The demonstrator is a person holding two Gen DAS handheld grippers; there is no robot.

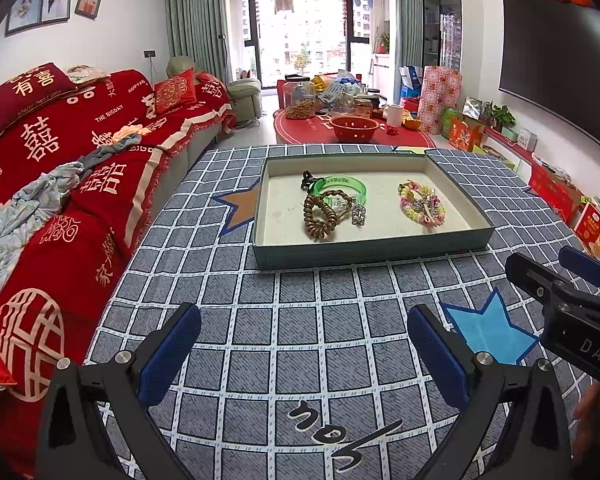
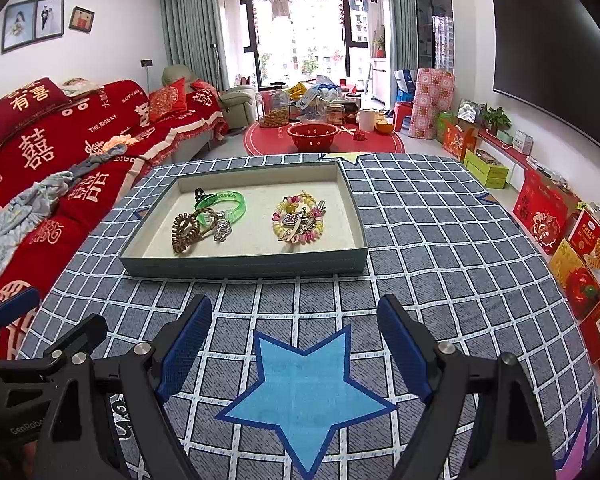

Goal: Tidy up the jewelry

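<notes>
A shallow grey-green tray (image 1: 372, 250) (image 2: 244, 266) sits on the checked tablecloth. It holds a green bangle (image 1: 342, 186) (image 2: 224, 201), a brown coil hair tie (image 1: 320, 218) (image 2: 186, 232), a small silver charm (image 1: 358, 215) (image 2: 222, 231) and a pink-yellow bead bracelet with clips (image 1: 422, 204) (image 2: 298, 218). My left gripper (image 1: 304, 332) is open and empty, short of the tray's near wall. My right gripper (image 2: 294, 328) is open and empty over a blue star, also short of the tray. Each gripper shows at the other view's edge.
A red-covered sofa (image 1: 60, 152) runs along the table's left. A low red table with jars and a red bowl (image 1: 354, 128) stands beyond. Boxes (image 2: 540, 208) line the right wall under a television (image 1: 556, 64). The tablecloth (image 1: 260, 344) has blue and orange stars.
</notes>
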